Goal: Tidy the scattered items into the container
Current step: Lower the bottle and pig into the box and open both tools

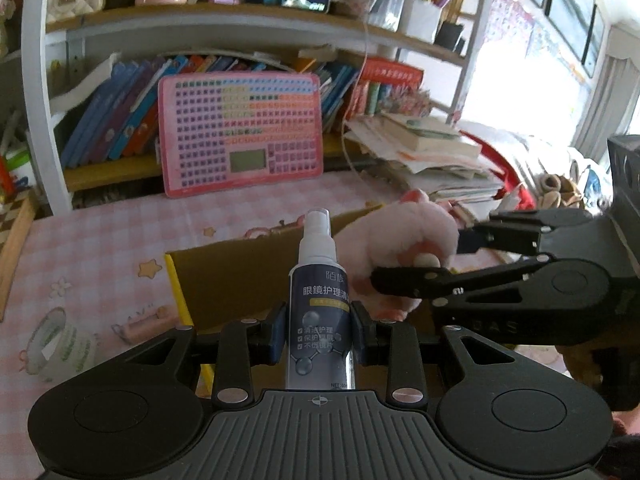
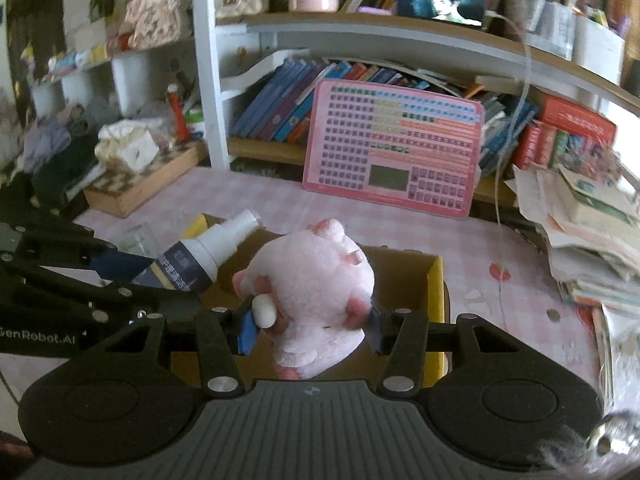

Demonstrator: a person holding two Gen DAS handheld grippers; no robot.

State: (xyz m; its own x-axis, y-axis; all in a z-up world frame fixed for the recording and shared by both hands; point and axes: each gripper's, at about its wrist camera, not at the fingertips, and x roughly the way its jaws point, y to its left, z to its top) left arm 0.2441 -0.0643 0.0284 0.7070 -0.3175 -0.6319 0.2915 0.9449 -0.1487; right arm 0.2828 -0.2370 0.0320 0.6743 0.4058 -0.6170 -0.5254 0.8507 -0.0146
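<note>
My left gripper (image 1: 319, 334) is shut on a spray bottle (image 1: 319, 300) with a white nozzle and dark blue label, held upright over the open cardboard box (image 1: 224, 280). In the right wrist view the bottle (image 2: 200, 258) shows at the left, held by the left gripper (image 2: 132, 272). My right gripper (image 2: 310, 330) is shut on a pink plush pig (image 2: 316, 288) and holds it above the box (image 2: 434, 292). In the left wrist view the pig (image 1: 400, 248) and the right gripper (image 1: 416, 260) are just right of the bottle.
A roll of clear tape (image 1: 60, 340) lies on the pink checked tablecloth (image 1: 100, 248) left of the box. A pink keyboard toy (image 1: 240, 132) leans against the bookshelf. A pile of papers and books (image 1: 432, 152) sits at the right. A wooden chessboard box (image 2: 140, 184) is at the far left.
</note>
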